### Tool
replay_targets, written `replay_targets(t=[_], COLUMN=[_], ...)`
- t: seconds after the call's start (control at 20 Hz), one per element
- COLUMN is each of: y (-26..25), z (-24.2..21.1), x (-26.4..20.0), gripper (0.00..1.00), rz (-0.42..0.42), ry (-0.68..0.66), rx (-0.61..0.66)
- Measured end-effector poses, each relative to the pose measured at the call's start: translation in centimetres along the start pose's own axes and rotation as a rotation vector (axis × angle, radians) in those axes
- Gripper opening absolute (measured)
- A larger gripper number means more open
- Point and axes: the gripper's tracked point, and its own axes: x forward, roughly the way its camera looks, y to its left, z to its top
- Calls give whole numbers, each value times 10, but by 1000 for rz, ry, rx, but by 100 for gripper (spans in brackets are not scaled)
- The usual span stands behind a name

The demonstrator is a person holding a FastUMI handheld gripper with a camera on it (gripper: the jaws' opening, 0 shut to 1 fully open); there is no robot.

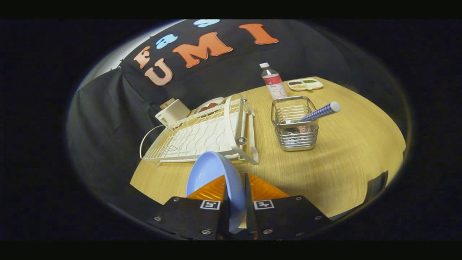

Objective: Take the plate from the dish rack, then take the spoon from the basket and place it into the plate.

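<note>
A light blue plate [213, 173] stands on edge between the two orange fingers [207, 191] of my gripper [235, 186], which is shut on its rim and holds it above the wooden table [346, 159]. Beyond the plate lies the white wire dish rack [202, 135], with no dishes in it. To the right of the rack stands a metal wire basket [295, 126]. A spoon with a blue-and-white checked handle [321, 112] leans out of the basket toward the right; its bowl is hidden inside.
A water bottle [273, 82] and a white divided snack tray [305, 84] stand at the table's far side. Behind the rack are a white box-like object [173, 111] and a plate with dark food [208, 105]. Black cloth walls surround the table.
</note>
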Motion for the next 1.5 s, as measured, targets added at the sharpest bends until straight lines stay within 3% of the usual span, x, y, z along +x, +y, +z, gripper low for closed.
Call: replay_targets(t=[0.2, 0.3, 0.5, 0.6, 0.75, 0.85, 1.1, 1.2, 1.5], y=[-31, -20, -25, -30, -48, -62, -84, -81, -84], z=[-7, -8, 11, 34, 67, 88, 122, 129, 133], x=[11, 11, 5, -2, -17, -27, -42, -41, -31], gripper=[21, 23, 41, 60, 78, 82, 82, 76, 34], rz=[-119, -72, -61, -70, -139, -193, -318, -323, -364], ry=[-21, -44, -144, -220, -340, -412, -541, -577, -602], rx=[-38, -40, -69, -61, -66, -75, -165, -192, -232])
